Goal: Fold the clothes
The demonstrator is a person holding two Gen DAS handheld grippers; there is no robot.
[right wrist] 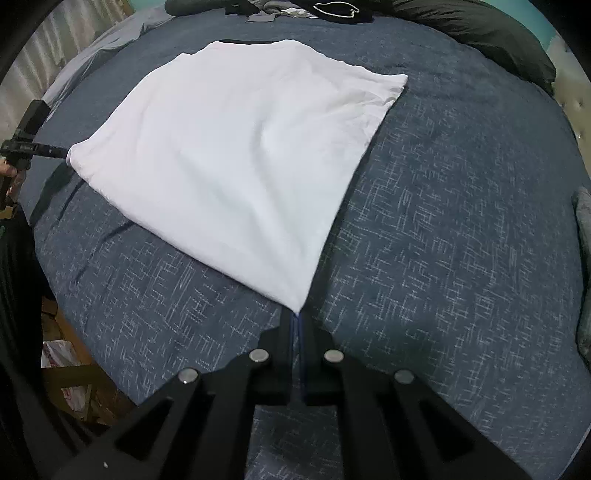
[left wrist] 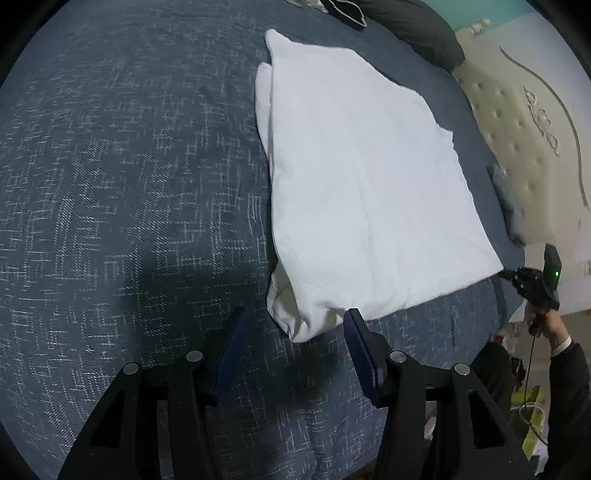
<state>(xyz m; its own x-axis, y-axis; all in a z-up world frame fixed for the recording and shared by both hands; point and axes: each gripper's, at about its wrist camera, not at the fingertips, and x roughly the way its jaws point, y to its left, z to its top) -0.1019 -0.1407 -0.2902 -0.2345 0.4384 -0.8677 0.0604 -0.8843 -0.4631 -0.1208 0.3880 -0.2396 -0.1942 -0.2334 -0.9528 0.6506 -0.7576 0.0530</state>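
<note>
A bed fills both views, spread with a dark blue cover point(right wrist: 443, 221) flecked with pale cross-hatching. At its head stands a cream tufted headboard point(left wrist: 517, 140) with a curling trim, and a teal wall point(left wrist: 461, 14) above. A dark pillow point(right wrist: 491, 33) lies near it

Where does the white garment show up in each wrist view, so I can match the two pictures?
Left wrist view: the white garment fills centre to upper right, its near corner between the left gripper's open fingers.
Right wrist view: the garment spreads across centre-left, its near corner pinched in the right gripper.
Shared landmark: the blue patterned bedspread.
</note>
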